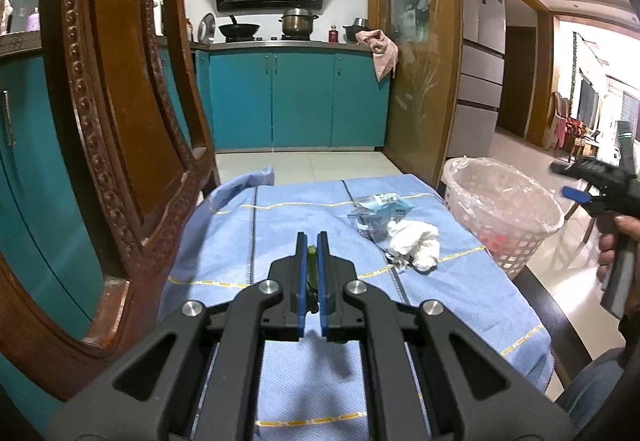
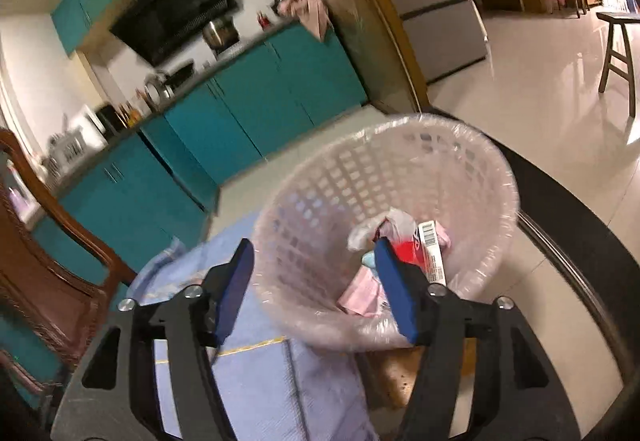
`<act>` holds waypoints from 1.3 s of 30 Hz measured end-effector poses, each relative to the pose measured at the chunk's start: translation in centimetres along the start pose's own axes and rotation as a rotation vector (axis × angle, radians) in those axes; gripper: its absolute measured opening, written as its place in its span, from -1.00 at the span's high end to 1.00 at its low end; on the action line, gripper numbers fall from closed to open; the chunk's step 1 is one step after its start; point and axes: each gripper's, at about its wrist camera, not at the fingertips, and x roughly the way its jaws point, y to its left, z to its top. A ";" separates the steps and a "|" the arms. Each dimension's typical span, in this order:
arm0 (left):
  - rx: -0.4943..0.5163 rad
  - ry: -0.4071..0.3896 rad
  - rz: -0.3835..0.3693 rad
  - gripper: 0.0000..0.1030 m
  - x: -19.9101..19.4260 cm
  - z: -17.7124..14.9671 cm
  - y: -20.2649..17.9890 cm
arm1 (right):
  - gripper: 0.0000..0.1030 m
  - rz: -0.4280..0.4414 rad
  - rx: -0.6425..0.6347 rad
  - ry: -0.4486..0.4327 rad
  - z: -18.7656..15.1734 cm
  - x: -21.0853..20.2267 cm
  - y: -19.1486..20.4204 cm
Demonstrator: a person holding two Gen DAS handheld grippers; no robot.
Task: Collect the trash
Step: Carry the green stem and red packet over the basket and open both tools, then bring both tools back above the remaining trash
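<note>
Here, right gripper (image 2: pixel 314 261) above basket (image 2: pixel 496 177).

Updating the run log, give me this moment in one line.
left gripper: shut on small green scrap | right gripper: open above lined pink plastic basket | white crumpled tissue: on cloth

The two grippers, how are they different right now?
The left gripper has its fingers squeezed shut on a thin green thing; the right gripper is wide open and holds nothing. The left is over the blue cloth; the right is at the lined trash basket. Both have black arms and blue pads.
</note>
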 end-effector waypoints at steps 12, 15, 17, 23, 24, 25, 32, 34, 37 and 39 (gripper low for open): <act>0.063 -0.031 -0.308 0.89 2.4 9.6 -12.0 | -0.82 -0.068 0.268 -0.215 -2.6 -8.4 -4.1; 0.089 -0.064 -0.398 0.89 4.7 14.7 -17.6 | -0.82 -0.073 0.269 -0.197 -2.4 -7.6 -3.9; 0.083 -0.049 -0.420 0.64 7.2 16.8 -20.3 | -0.82 -0.072 0.262 -0.203 -2.2 -7.8 -3.9; -0.001 0.063 -0.339 -0.77 11.6 14.9 -20.7 | -0.82 -0.052 0.232 -0.191 -2.1 -7.6 -3.4; 0.005 0.066 -0.327 -0.77 11.4 14.2 -19.9 | -0.82 -0.048 0.215 -0.188 -2.1 -7.6 -3.1; 0.018 0.066 -0.303 -0.77 11.0 13.0 -18.9 | -0.82 -0.045 0.199 -0.183 -2.1 -7.5 -2.9; 0.037 0.071 -0.102 -0.93 5.0 4.9 -8.8 | -0.82 -0.011 -0.101 -0.071 -3.7 -5.4 3.1; 0.029 0.081 -0.067 -0.93 3.7 3.0 -6.8 | -0.82 0.000 -0.196 -0.027 -4.7 -4.8 5.1; 0.023 0.096 -0.016 -0.93 2.1 0.7 -4.7 | -0.82 0.015 -0.314 0.017 -6.7 -4.5 8.0; 0.010 0.117 -0.022 -0.93 1.7 -0.4 -4.0 | -0.82 0.029 -0.383 0.052 -8.2 -4.3 9.6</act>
